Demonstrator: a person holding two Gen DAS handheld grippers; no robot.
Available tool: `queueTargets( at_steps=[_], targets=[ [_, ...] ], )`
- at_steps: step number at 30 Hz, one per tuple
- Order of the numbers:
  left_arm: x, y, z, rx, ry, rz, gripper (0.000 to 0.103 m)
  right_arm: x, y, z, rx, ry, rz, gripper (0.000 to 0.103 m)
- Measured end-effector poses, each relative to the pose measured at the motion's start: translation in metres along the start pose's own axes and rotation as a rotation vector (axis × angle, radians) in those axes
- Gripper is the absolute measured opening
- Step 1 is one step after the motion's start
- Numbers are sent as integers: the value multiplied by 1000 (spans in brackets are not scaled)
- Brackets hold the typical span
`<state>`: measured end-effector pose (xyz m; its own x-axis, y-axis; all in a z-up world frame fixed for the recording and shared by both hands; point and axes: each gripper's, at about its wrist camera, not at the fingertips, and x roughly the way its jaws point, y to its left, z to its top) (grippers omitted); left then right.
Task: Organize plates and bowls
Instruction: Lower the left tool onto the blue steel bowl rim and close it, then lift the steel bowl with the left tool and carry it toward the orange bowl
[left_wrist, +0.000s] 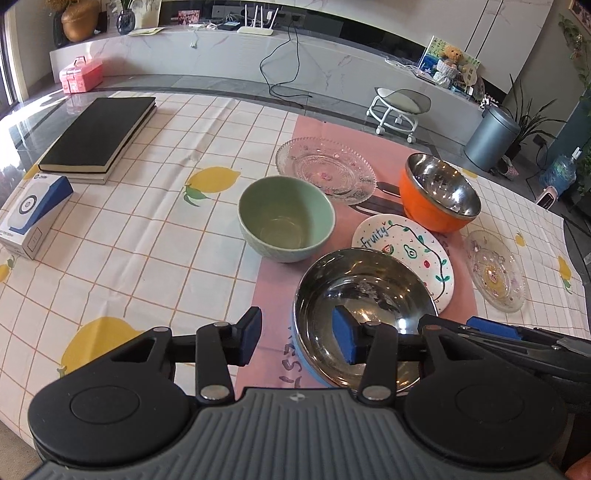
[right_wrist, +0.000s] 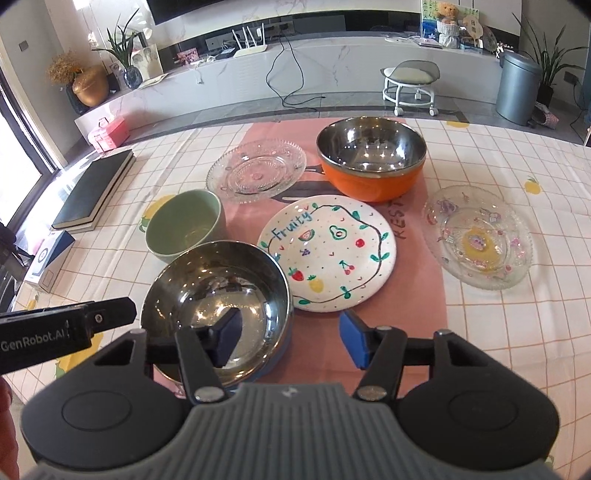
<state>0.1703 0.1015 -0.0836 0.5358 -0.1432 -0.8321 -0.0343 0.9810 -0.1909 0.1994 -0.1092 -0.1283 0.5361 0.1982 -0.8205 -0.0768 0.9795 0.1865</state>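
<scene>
**Steel bowl, both claws straddling its rim**

Steel-lined blue bowl (left_wrist: 365, 317) sits nearest, on the pink runner (left_wrist: 273, 291). Left gripper (left_wrist: 297, 338) part open, one pad inside the bowl, one outside; whether the pads touch the wall, cannot tell. Right gripper (right_wrist: 290, 341) likewise, astride the opposite rim; contact unclear. Bowl's near edge is hidden behind both gripper bodies.

Fruit-painted plate (right_wrist: 327, 254) lies just beyond; whole in the right view, half covered by the bowl in the left. Green bowl (left_wrist: 286, 218) beside it. Further back: clear glass plate (left_wrist: 327, 170) and orange steel bowl (right_wrist: 371, 158). Flowered glass plate (right_wrist: 478, 236) off right.

Lemon-print checked cloth (left_wrist: 129, 240); black book (left_wrist: 98, 134) far left. Beyond, a marble ledge (left_wrist: 221, 55), white stool (right_wrist: 410, 83) and grey bin (right_wrist: 517, 86).
</scene>
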Motion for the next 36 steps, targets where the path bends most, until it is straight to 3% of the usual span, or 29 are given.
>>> queueTargets(
  at_steps=[7,11,15,18,25,36],
  targets=[
    [26,11,5,-73,70,-41,53,28,3,7,34,86,38,52],
    [34,16,5,-98,92,-52,53,38,5,6,27,100,9,40],
    [40,16,5,-108,103,-52,53,47,-2,6,86,141,49,31],
    [44,16,4,-112,113,-50,44,50,-3,7,99,144,38,23],
    [46,11,2,-93,121,-42,11,53,-7,5,113,149,19,11],
    [9,-5,-6,-41,65,-2,9,29,-4,-1,107,129,30,9]
  ],
)
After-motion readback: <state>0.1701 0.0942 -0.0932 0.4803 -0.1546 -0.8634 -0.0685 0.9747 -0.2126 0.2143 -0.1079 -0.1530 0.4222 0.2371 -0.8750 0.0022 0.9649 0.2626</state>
